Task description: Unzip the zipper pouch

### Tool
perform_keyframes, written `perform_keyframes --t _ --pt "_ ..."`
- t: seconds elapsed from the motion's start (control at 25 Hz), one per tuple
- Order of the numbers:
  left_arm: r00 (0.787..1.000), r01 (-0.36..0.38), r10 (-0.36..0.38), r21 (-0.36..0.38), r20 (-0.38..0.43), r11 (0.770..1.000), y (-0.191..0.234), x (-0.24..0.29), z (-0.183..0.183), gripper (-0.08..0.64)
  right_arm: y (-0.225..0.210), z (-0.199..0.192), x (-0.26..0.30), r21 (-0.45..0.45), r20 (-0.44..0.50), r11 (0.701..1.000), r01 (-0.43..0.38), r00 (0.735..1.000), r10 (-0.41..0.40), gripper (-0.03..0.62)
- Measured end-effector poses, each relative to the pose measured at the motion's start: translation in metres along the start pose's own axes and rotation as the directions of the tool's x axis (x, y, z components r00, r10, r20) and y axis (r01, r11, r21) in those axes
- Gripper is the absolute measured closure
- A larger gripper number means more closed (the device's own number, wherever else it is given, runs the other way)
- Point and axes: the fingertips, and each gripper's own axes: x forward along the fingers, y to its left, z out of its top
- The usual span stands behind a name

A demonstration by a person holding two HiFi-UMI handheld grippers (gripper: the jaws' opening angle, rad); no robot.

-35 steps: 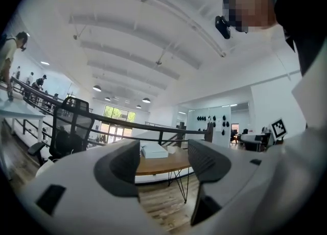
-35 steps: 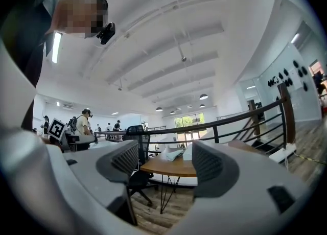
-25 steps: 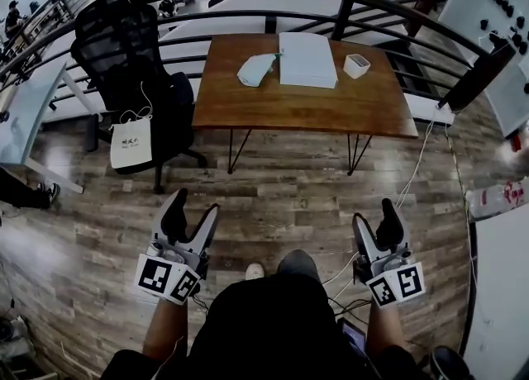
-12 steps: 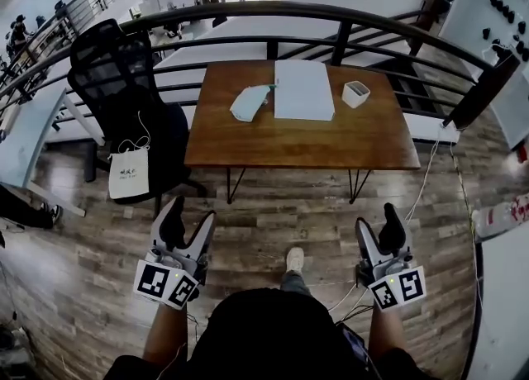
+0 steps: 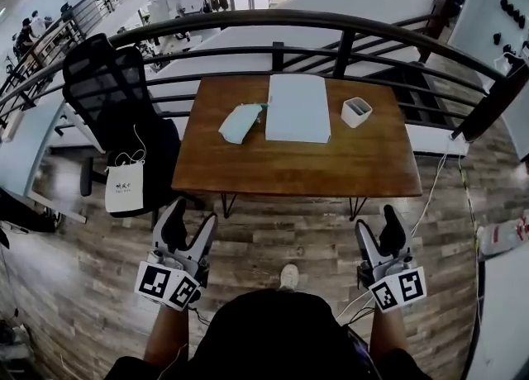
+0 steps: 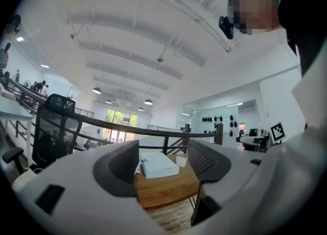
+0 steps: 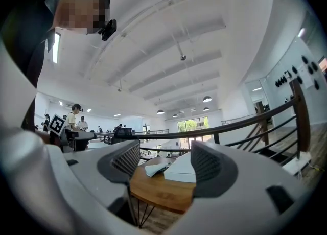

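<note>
The bench (image 5: 331, 163) sits closer and lower in the head view than a second ago, so the person is walking up to it, both tools carried low over the floor. The left tool (image 5: 190, 221) is released, with nothing between its jaws. The right tool (image 5: 378, 230) is also spread wide and empty. The pouch (image 5: 240, 122) lies flat on the far-left part of the bench, just beside the left edge of a white box (image 5: 297, 107), and a small cup (image 5: 357, 111) stands off to the right. The pouch lies ahead and well apart from both tools. Its long axis slants from near-left to far-right, and what looks like the zip end points at the box. The left tool is the nearer one and looks best placed to pin the pouch. The right would then have to cross in front of the box for the pull.
</note>
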Motion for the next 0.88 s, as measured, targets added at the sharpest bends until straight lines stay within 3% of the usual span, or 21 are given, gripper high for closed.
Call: perform_keyframes --t 0.48,0.88 --pt "0.998 -0.062 0.062 0.005 -0.009 0.998 -0.025 0.069 -0.005 0.261 -0.081 0.005 0.031 0.032 -0.017 0.999 -0.044 0.999 0.045 0.308" --pt "0.994 -0.102 0.102 -0.002 -0.033 0.995 0.006 0.090 -0.017 0.261 -0.078 -0.015 0.084 0.050 -0.046 0.994 -0.095 0.994 0.097 0.313"
